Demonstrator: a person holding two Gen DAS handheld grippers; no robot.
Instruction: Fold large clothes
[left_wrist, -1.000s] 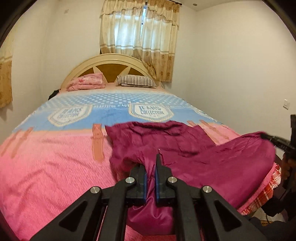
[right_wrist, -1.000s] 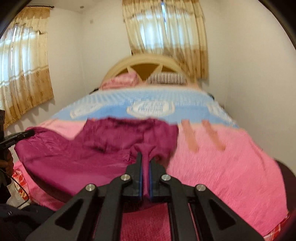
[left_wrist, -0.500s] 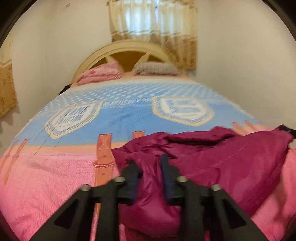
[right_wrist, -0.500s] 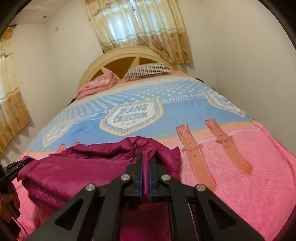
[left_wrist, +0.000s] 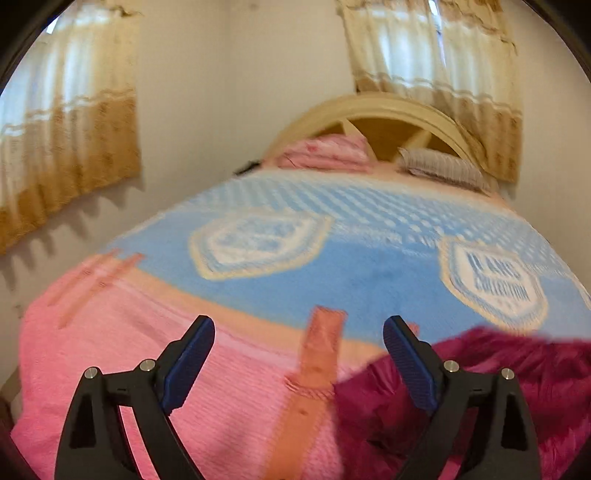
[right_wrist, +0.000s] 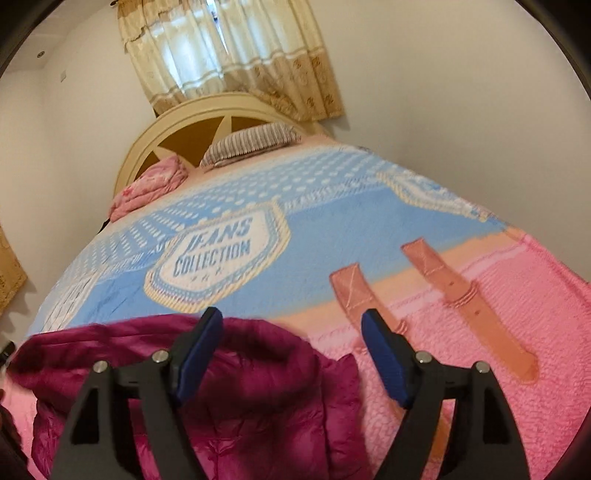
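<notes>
A magenta garment lies bunched and folded over on the near end of the bed. In the left wrist view it fills the lower right. My left gripper is open and empty, over the pink blanket at the garment's left edge. My right gripper is open and empty, just above the garment's right edge; its left finger stands over the fabric.
The bed carries a pink and blue blanket with "Jeans Collection" badges. A striped pillow and a pink pillow lie by the cream headboard. Curtained windows and white walls stand close on both sides.
Both grippers opened and let go of the magenta garment, which now lies on the bed. The left gripper swung left, away from the cloth.
</notes>
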